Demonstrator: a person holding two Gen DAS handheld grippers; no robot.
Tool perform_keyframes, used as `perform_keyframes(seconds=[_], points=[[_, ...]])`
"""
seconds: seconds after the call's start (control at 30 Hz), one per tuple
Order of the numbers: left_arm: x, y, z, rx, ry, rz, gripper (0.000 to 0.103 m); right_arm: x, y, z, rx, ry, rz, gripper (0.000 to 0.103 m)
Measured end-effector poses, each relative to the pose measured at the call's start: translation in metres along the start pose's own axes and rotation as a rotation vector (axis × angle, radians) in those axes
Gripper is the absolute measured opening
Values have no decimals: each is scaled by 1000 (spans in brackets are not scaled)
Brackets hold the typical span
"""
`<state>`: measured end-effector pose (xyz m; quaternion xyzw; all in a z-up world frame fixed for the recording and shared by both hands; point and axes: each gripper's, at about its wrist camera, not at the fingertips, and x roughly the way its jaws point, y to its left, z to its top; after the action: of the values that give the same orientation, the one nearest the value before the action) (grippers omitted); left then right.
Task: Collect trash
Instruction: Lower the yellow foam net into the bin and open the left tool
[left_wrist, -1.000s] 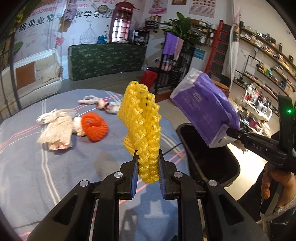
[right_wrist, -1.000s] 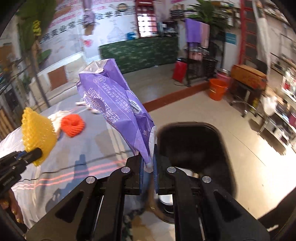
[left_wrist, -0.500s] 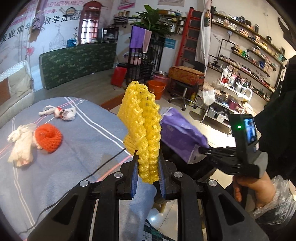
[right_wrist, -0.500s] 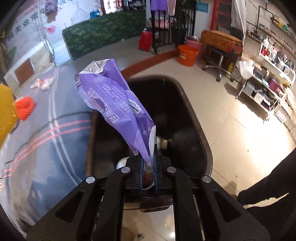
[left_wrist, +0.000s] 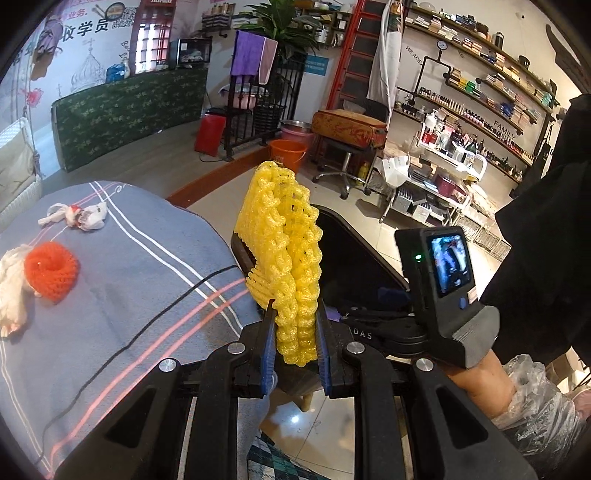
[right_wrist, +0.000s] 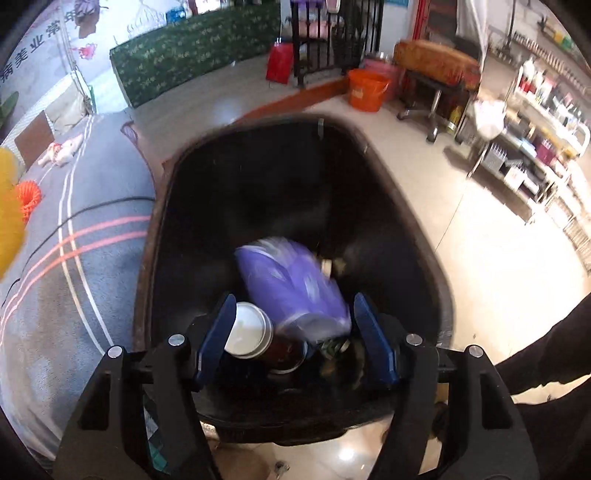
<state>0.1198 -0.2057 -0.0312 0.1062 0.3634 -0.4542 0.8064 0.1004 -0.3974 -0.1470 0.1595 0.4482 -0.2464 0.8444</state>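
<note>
My left gripper (left_wrist: 294, 345) is shut on a yellow foam net (left_wrist: 284, 254) and holds it upright at the table's right edge, beside the black trash bin (left_wrist: 362, 266). My right gripper (right_wrist: 295, 334) is open over the bin (right_wrist: 424, 258). The purple plastic bag (right_wrist: 291, 280) is blurred inside the bin, below the jaws, next to a white-lidded can (right_wrist: 247, 328). An orange foam net (left_wrist: 51, 266), white crumpled tissue (left_wrist: 11, 291) and a white-and-red wrapper (left_wrist: 79, 215) lie on the grey striped tablecloth (left_wrist: 129, 288).
A black cable (left_wrist: 159, 314) runs across the cloth. The right gripper's handle with its screen (left_wrist: 443, 273) sits just right of the yellow net. An orange bucket (right_wrist: 367, 90), a stool and shelves stand on the floor beyond the bin.
My right gripper opened and let go of the purple bag, which fell into the bin. My left gripper moved right towards the bin with the yellow net.
</note>
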Motion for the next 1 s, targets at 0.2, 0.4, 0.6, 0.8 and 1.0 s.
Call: perform_keyframes(seconds=[0.2,0.4,0.6,0.8,1.0], points=[[24,-6,9,-3,55,-56,19,-30,-19,2,41,-86,-38,75],[59,-20,19,15,114,-86,19,-56,-43,-3,91,-140,-95,82],[90,-31,21,18,175,-110,19,-77,-69,-14,134,-189,-134,83],[114,-40,19,44,223,-115,19,-85,-87,-18,192,-212,-147,85],[136,-41,18,42,282,-122,22,-84,-100,-22,231,-207,-160,85]])
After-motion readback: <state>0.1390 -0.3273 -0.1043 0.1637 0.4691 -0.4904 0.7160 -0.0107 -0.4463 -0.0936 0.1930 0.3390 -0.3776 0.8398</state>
